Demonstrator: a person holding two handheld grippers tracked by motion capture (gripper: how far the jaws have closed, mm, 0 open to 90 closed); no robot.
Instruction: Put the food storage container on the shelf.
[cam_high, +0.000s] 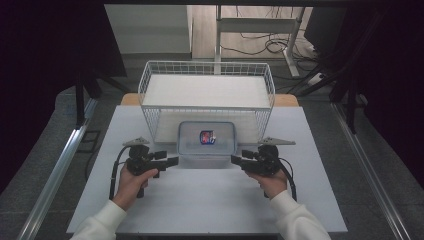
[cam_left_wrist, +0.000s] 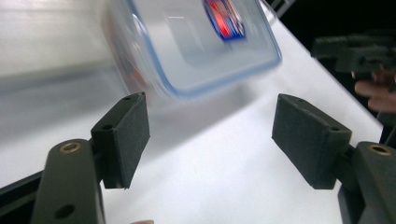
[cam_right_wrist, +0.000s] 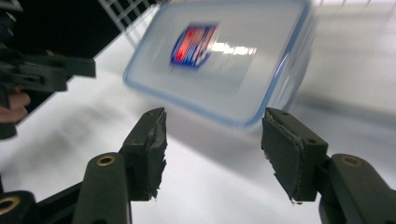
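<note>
Clear lidded container (cam_high: 207, 139), blue-rimmed, red-and-blue label on lid: lies on white tabletop (cam_high: 210, 200), between and just ahead of both tools, touching neither. Left hand-held gripper (cam_high: 173, 161): jaws apart, nothing between them, container just beyond its tips. Right hand-held gripper (cam_high: 235, 159): jaws apart, likewise empty. White wire basket (cam_high: 207, 102): directly behind container, farther from both
</note>
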